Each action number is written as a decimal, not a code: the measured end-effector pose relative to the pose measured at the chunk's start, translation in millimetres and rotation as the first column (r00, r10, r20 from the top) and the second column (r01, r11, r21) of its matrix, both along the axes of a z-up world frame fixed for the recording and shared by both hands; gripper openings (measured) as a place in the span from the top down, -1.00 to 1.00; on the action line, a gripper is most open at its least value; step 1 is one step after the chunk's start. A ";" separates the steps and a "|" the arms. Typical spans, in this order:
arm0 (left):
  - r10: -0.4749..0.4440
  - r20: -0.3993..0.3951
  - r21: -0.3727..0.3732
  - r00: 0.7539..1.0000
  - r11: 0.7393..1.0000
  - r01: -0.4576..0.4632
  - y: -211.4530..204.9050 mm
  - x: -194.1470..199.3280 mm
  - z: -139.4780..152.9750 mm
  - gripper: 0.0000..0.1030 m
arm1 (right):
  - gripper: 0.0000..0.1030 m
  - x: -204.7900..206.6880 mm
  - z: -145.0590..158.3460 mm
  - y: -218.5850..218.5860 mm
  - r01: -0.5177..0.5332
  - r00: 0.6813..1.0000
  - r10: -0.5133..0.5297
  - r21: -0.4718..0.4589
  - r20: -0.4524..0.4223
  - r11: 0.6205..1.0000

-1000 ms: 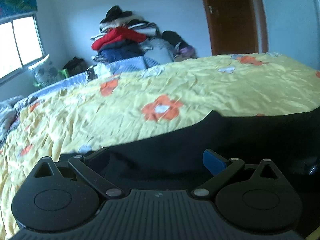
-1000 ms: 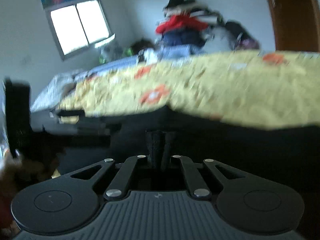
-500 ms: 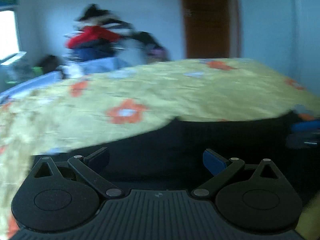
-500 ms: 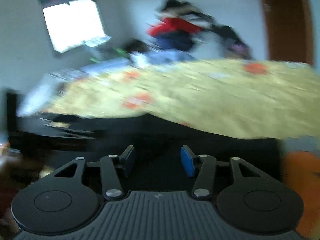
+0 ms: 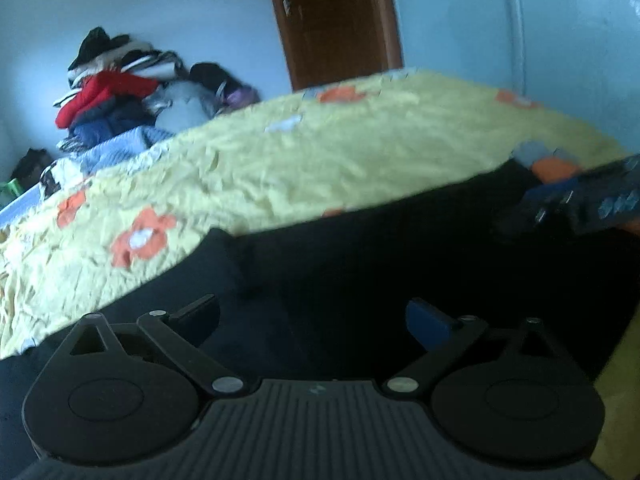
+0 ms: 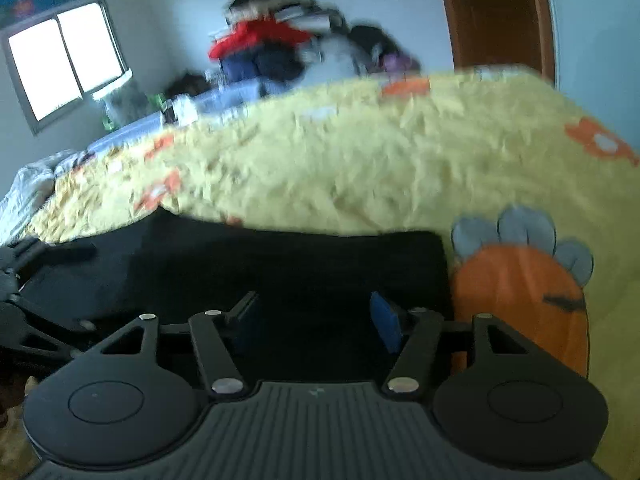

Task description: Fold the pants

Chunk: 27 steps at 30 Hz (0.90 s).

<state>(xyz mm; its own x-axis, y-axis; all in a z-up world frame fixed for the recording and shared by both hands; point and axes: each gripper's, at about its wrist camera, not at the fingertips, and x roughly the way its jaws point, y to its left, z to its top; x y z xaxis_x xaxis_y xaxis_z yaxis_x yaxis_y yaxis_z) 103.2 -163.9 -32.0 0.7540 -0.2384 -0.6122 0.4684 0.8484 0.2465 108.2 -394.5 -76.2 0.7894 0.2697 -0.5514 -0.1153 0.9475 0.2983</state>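
Black pants (image 5: 360, 256) lie flat on the near part of a bed with a yellow flowered cover (image 5: 320, 160). They also show in the right wrist view (image 6: 280, 264). My left gripper (image 5: 316, 320) is open and empty just above the pants' near edge. My right gripper (image 6: 316, 320) is open and empty over the right end of the pants. The right gripper shows at the right edge of the left wrist view (image 5: 576, 204). The left gripper shows at the left edge of the right wrist view (image 6: 24, 280).
A pile of clothes (image 5: 120, 96) sits at the far side of the bed against the wall. A brown door (image 5: 336, 20) stands behind the bed. A window (image 6: 64, 68) is on the left wall. An orange and grey print (image 6: 520, 280) lies right of the pants.
My right gripper was shut on the pants a second ago and has opened and let go. Both views have swung to the right. My left gripper stayed open.
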 end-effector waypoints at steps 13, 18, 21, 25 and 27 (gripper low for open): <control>0.225 0.006 -0.072 0.974 0.972 -0.224 83.9 -33.0 -1.0 -0.98 | -0.63 -36.5 -0.2 75.6 -0.016 1.000 0.015 -0.217 -0.007 0.976; 0.257 0.020 -0.166 0.966 0.954 -0.250 110.3 -43.2 11.6 -0.98 | -0.70 -48.3 20.7 96.4 0.006 0.999 0.003 -0.214 0.040 0.977; 0.267 0.032 -0.169 0.963 0.951 -0.259 120.1 -48.8 15.0 -0.98 | -0.84 -51.8 20.6 115.6 -0.046 0.998 0.053 -0.214 0.027 0.976; 0.282 0.031 -0.177 0.959 0.946 -0.272 138.0 -67.7 15.0 -0.98 | -0.84 -59.4 13.1 137.0 -0.033 0.999 0.033 -0.177 -0.002 0.984; 0.300 0.021 -0.180 0.954 0.939 -0.292 146.2 -72.7 10.9 -0.98 | -0.86 -65.2 10.7 147.8 -0.023 1.000 0.021 -0.170 -0.014 0.985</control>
